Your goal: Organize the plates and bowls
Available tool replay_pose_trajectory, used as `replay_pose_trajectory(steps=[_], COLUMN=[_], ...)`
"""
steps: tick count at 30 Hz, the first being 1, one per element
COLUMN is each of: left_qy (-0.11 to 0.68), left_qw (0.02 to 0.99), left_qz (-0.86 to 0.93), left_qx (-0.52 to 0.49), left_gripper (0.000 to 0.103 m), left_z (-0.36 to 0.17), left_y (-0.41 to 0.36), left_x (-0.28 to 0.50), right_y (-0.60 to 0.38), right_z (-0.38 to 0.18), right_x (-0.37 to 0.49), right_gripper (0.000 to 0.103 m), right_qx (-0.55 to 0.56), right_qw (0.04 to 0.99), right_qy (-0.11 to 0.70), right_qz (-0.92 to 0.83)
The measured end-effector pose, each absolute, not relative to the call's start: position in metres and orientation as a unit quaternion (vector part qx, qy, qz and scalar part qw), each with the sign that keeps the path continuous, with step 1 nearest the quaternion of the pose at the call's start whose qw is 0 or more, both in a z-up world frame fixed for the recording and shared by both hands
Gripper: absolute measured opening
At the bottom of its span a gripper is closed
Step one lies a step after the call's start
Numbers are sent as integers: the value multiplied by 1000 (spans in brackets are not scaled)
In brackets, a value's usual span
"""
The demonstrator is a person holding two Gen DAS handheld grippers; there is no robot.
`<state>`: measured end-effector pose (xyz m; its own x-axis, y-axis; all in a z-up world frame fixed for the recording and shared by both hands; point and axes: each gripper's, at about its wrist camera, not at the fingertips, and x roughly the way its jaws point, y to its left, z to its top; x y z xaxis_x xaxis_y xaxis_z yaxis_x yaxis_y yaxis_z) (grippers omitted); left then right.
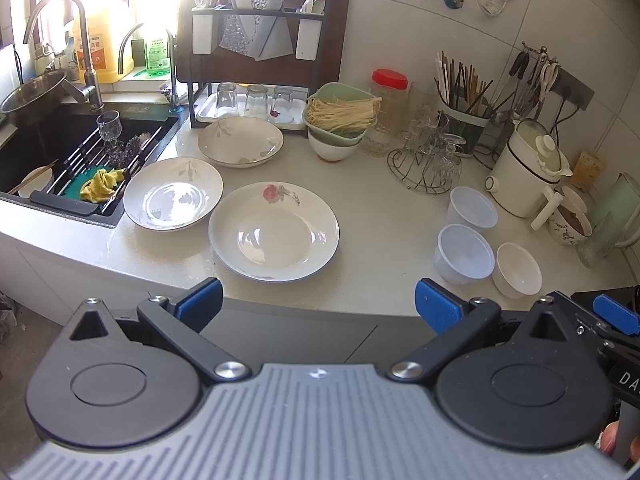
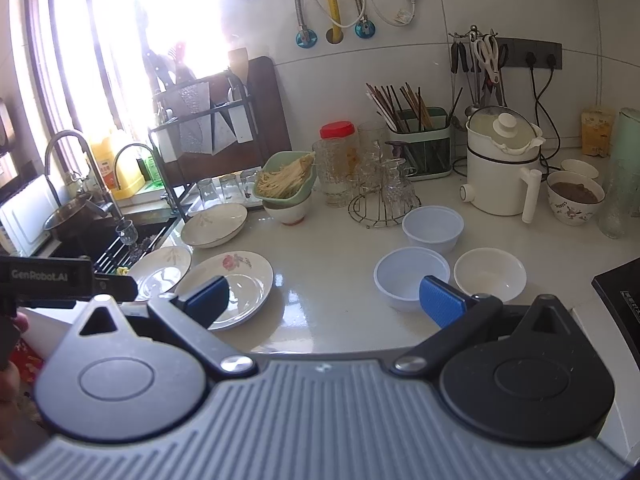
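Both grippers hang off the counter's (image 1: 360, 216) front edge with jaws spread wide and empty: the left gripper (image 1: 318, 304) faces the rose plate (image 1: 274, 232) just beyond its pads, the right gripper (image 2: 322, 300) has a plastic bowl (image 2: 412, 278) just past its right pad. Two more plates (image 1: 172, 194) lie toward the sink (image 1: 36, 148), and a white bowl (image 2: 490, 274) sits beside the plastic one. "GenRobot.AI" reads on the left gripper in the right wrist view.

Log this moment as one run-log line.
left gripper: open | right gripper: open | plates: unstacked | bowls: untouched
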<state>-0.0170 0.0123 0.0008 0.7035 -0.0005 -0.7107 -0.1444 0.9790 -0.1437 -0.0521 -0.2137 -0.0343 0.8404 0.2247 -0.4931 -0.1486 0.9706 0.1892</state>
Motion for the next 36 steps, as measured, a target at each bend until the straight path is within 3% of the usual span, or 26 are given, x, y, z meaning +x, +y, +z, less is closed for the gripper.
replay_pose_trajectory(steps=[31, 36], left_qy=[334, 359], left_qw=[940, 930], left_qz=[45, 33], left_qx=[-57, -72], left_gripper=[103, 103], left_z=[12, 2], left_y=[-9, -9], left_x=[-29, -20], right_y=[-226, -233], right_z=[-42, -39], right_x=[-44, -39], right_gripper=[103, 103], right_qx=[84, 83], right_qw=[961, 962], right_qy=[245, 241], right_qz=[95, 98])
